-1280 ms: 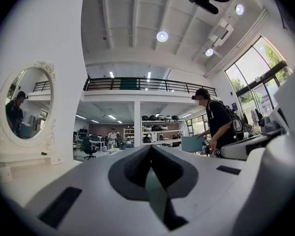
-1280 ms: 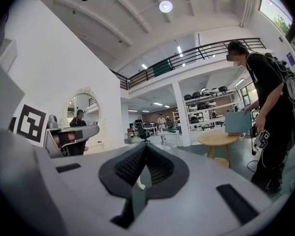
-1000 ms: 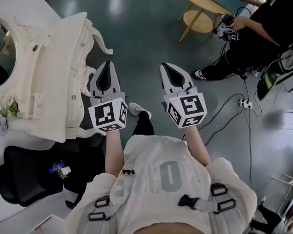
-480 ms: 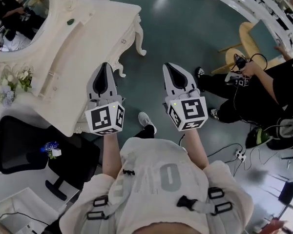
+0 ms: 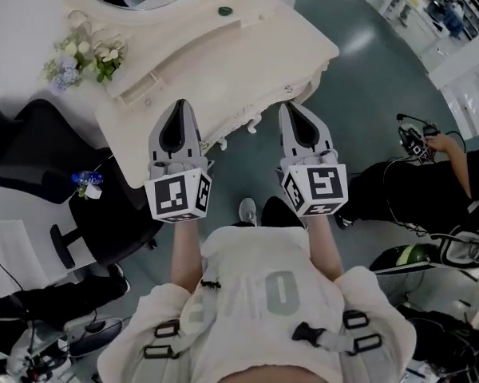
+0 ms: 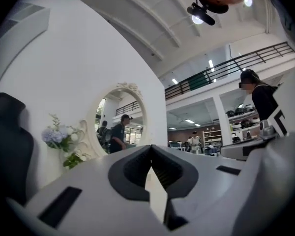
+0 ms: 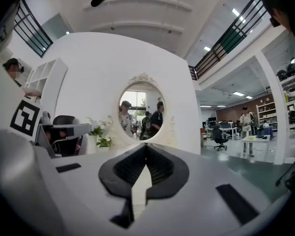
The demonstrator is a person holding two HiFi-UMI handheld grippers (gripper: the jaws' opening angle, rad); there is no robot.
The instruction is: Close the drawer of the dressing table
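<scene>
Nearest is the person's own torso, with both forearms held out ahead. The left gripper [image 5: 180,107] and the right gripper [image 5: 292,108] sit side by side, well apart and pointing the same way. In each gripper view the 2 jaws meet at the tips, closed with nothing between them – left gripper [image 6: 151,146], right gripper [image 7: 146,145].

Just past the tips stands the dressing table [image 5: 223,62]. From the head view both grippers reach its carved front edge, the left one overlapping the top. The drawer front lies under that edge, so whether it is open or closed cannot be told.

A black chair [image 5: 32,146] stands left of the table. On the table top are a bunch of flowers [image 5: 84,54] and a small green object [image 5: 224,10], and behind them rises the oval mirror [image 7: 142,109]. Off to the right a seated person [image 5: 431,190] holds a device.
</scene>
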